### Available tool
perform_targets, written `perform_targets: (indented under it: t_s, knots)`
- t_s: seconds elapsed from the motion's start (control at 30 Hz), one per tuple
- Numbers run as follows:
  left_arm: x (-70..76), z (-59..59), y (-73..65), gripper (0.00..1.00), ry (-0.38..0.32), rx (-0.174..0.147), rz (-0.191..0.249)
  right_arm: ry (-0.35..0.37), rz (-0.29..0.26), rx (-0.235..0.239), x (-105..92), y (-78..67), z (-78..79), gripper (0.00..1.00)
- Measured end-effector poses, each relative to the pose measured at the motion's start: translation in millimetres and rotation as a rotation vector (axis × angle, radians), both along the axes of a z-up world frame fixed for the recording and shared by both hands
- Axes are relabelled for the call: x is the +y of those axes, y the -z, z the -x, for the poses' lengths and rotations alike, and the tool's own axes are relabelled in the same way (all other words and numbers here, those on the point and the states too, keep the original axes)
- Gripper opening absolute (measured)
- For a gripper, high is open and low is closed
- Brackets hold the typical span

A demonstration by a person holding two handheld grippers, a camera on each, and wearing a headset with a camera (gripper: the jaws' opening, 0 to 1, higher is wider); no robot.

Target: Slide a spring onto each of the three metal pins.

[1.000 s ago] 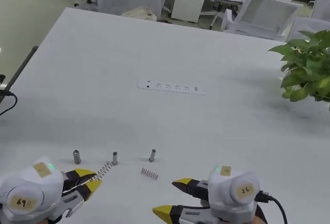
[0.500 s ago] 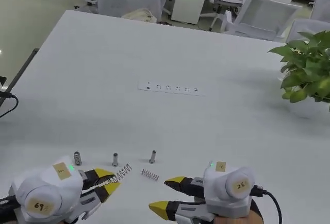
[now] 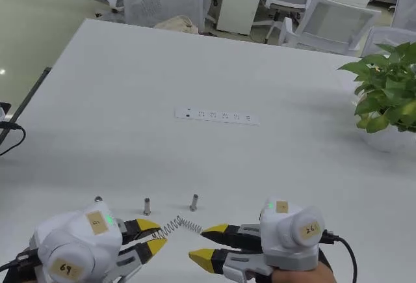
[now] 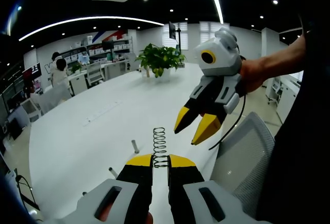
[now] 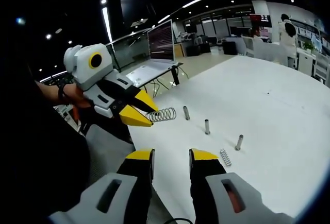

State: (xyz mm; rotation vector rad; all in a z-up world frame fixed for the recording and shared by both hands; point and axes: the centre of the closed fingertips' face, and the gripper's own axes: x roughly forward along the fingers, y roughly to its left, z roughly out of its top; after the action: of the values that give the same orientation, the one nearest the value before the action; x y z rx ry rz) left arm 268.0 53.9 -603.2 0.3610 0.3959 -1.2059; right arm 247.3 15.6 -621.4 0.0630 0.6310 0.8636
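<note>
Springs (image 5: 161, 114): two; metal pins (image 5: 207, 126): three, upright.

Left tongs (image 3: 155, 235): pinching one end of a spring (image 3: 168, 227).
Right tongs (image 3: 203, 244): jaws apart, holding nothing.
Pins (image 3: 147, 205): three, upright in a row on the worktop (image 3: 260, 166).

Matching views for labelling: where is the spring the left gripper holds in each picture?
Head view: held spring, low, left of centre, at left gripper tips.
Left gripper view: held spring, centre, upright between the tips.
Right gripper view: held spring, left of centre.
Shared landmark: row of pins.
</note>
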Motion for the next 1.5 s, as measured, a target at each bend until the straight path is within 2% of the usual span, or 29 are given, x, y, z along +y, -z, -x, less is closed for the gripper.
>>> perform_targets:
  t_s: [0.13,0.27,0.37,0.57,0.63,0.83,1.2,1.4,1.5]
  knots:
    - [-5.7,7.6,-3.0,0.03,0.046,-0.018,-0.009,-0.006,-0.018,0.009,1.7,-0.3,-0.8,0.24]
    - [-9.6,15.1,-1.4,0.03,0.09,-0.033,-0.028,-0.008,-0.057,0.002,4.5,-8.7,-4.4,0.22]
    - [-11.1,18.9,0.8,0.03,0.115,-0.042,-0.042,-0.02,-0.065,-0.004,7.2,-11.3,-5.2,0.19]
    - [-12.4,21.8,4.4,0.03,0.146,-0.058,-0.068,-0.055,-0.085,0.0,12.6,-13.7,-0.5,0.11]
    - [-11.8,22.6,6.7,0.03,0.166,-0.081,-0.091,-0.058,-0.097,0.007,13.9,-14.4,1.6,0.11]
    - [-12.6,26.3,12.6,0.03,0.201,-0.104,-0.128,-0.074,-0.113,0.016,15.0,-16.1,6.9,0.1]
    - [-16.6,24.9,13.6,0.02,0.209,-0.108,-0.133,-0.117,-0.097,-0.001,21.4,-24.4,10.5,0.08]
    - [-20.6,23.7,16.1,0.02,0.212,-0.107,-0.136,-0.154,-0.054,-0.012,25.4,-24.6,11.1,0.08]
    - [-21.0,23.1,16.9,0.02,0.208,-0.095,-0.126,-0.164,-0.035,-0.015,25.2,-23.9,11.5,0.08]
